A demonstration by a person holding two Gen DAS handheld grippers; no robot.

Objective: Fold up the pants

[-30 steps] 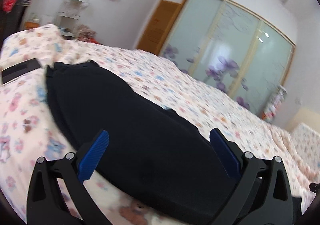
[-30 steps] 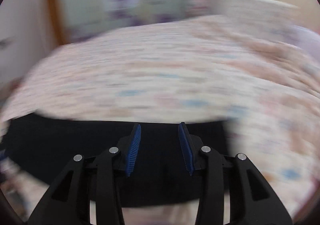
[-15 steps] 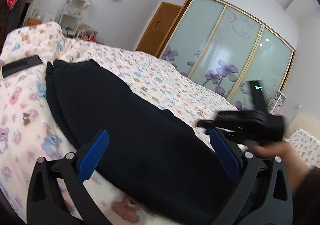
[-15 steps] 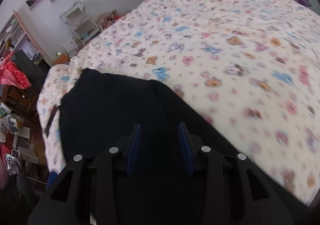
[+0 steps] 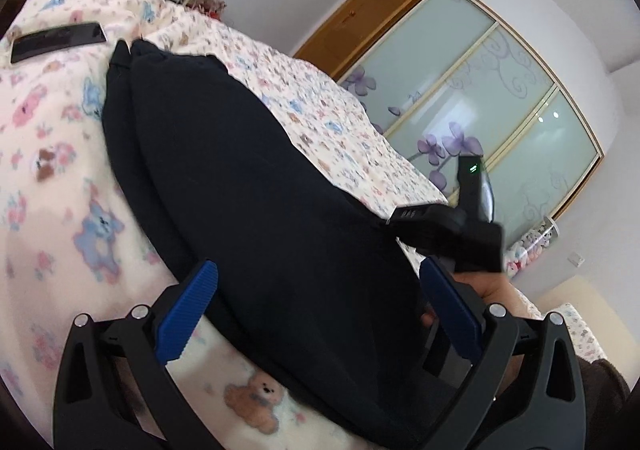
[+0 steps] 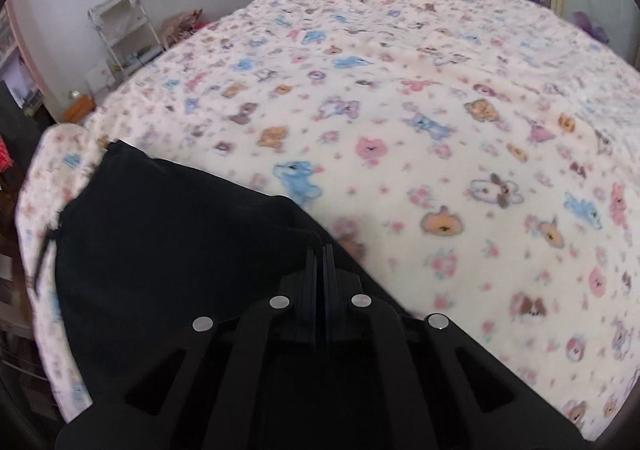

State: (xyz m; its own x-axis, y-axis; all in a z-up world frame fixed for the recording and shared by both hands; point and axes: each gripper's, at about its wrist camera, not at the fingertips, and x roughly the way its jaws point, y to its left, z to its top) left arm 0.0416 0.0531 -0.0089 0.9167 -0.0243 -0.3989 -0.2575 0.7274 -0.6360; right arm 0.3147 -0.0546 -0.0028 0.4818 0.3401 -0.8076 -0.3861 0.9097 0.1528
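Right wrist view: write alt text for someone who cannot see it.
The right gripper, jaws shut, pinches the near edge of black pants lying on a bed. A cream blanket printed with cartoon animals covers the bed; a white rack stands by the far wall.

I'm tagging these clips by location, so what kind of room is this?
Most likely a home bedroom. Black pants lie on a bed with a teddy-bear print blanket, and a sliding-door wardrobe with frosted floral panels stands beside a wooden door.
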